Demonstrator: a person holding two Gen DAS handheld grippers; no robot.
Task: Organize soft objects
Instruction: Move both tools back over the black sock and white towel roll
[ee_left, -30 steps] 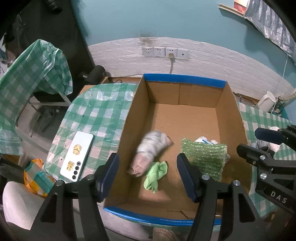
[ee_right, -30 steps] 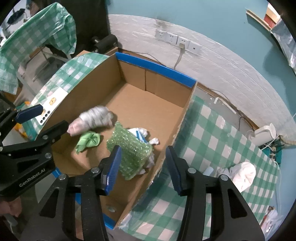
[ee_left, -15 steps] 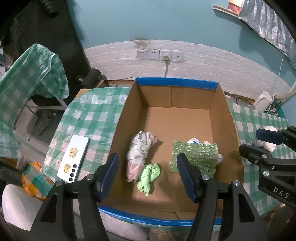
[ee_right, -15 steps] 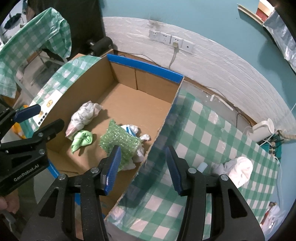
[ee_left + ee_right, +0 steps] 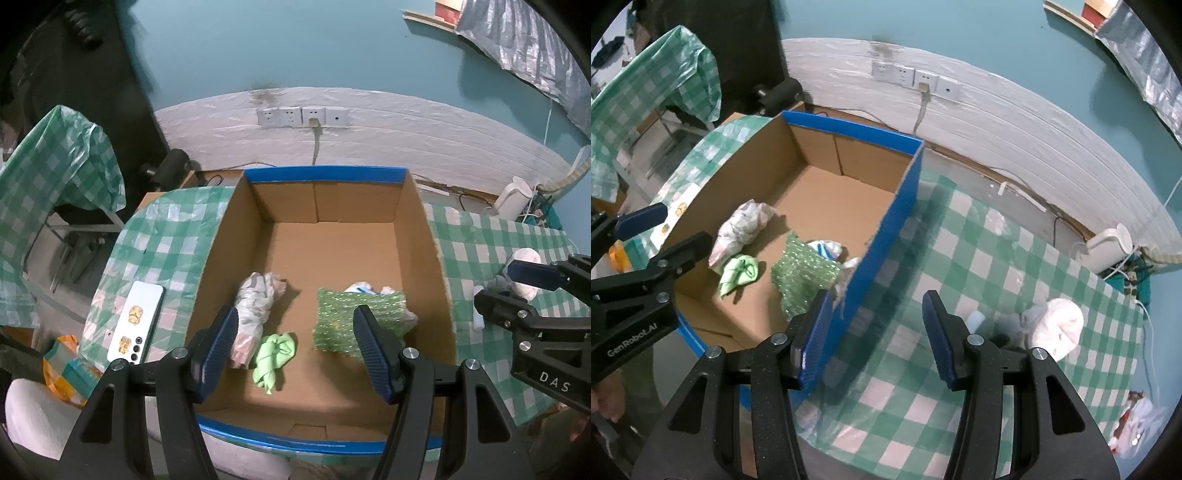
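An open cardboard box [image 5: 325,173] with a blue rim holds a pale crumpled bundle [image 5: 255,306], a small green cloth [image 5: 275,352], a sheet of green bubble wrap [image 5: 351,321] and a white item [image 5: 360,287] behind it. My left gripper [image 5: 295,312] hangs open and empty over the box's near half. In the right wrist view, my right gripper [image 5: 876,297] is open and empty above the box's blue right wall [image 5: 886,236] and the checked tablecloth. A white and grey soft bundle [image 5: 1060,325] lies on the cloth to its right.
A white phone [image 5: 136,325] lies on the tablecloth left of the box, with an orange and green packet [image 5: 62,369] below it. A cloth-draped chair [image 5: 55,166] stands at the left. A white appliance [image 5: 1108,247] and cables sit at the table's far right corner.
The pale bundle, blurred in motion a second ago, now lies still in the box. My right gripper has shifted from over the box toward the tablecloth. The left gripper has drawn back slightly.
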